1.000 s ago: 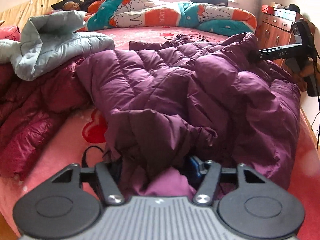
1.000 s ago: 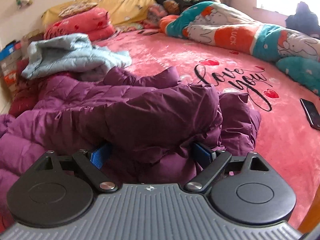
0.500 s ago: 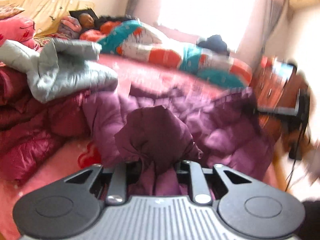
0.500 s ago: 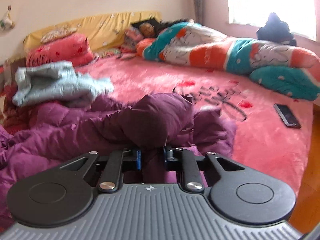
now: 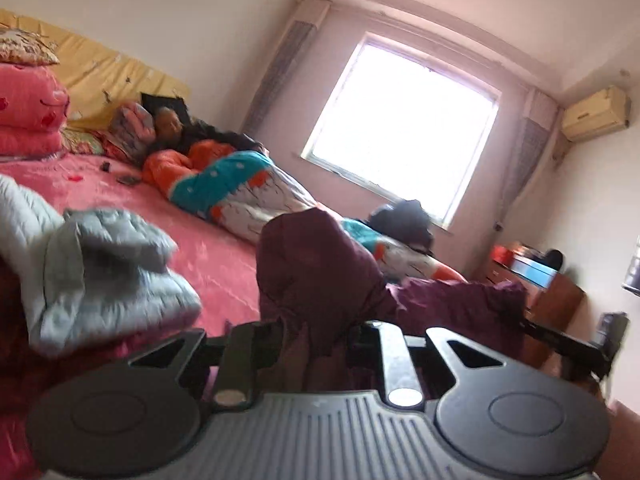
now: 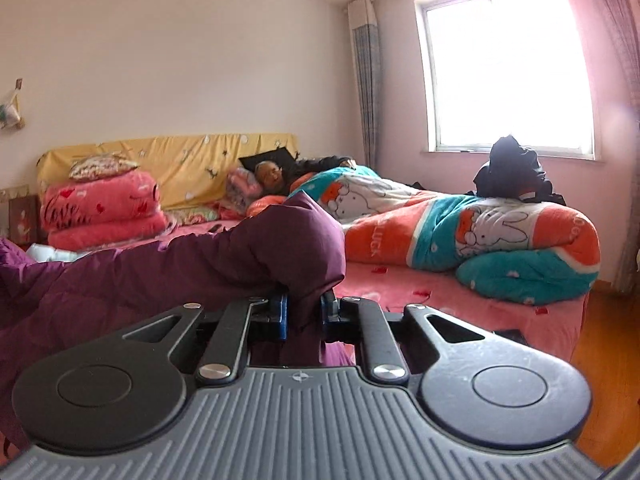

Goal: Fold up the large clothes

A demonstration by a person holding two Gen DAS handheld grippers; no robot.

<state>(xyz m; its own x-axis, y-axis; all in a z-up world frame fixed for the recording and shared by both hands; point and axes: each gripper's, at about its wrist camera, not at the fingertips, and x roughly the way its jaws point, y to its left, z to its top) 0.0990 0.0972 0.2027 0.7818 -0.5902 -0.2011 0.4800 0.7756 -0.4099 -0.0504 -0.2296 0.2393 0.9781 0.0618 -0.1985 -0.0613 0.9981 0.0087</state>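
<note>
Here, gripping a bunched fold of the purple down jacket (image 6: pixel 296 240) with the right gripper (image 6: pixel 304 312), blue pads (image 6: pixel 282 316) pressing in from both sides. Likewise pinching another bunch of the same jacket (image 5: pixel 320 264) in the left gripper (image 5: pixel 316 344), jaws nearly together, cloth puffing up above them. Holding both bunches raised over the pink bed cover (image 6: pixel 420 292), the rest of the jacket trailing down to the left in the right wrist view. Lying beside it, a grey padded jacket (image 5: pixel 100 268), blurred in the left wrist view. Resting at the far side of the bed, a person (image 6: pixel 272 174) under a teal, orange and white rabbit-print quilt (image 6: pixel 460 232), below a bright window (image 6: pixel 508 72).
</note>
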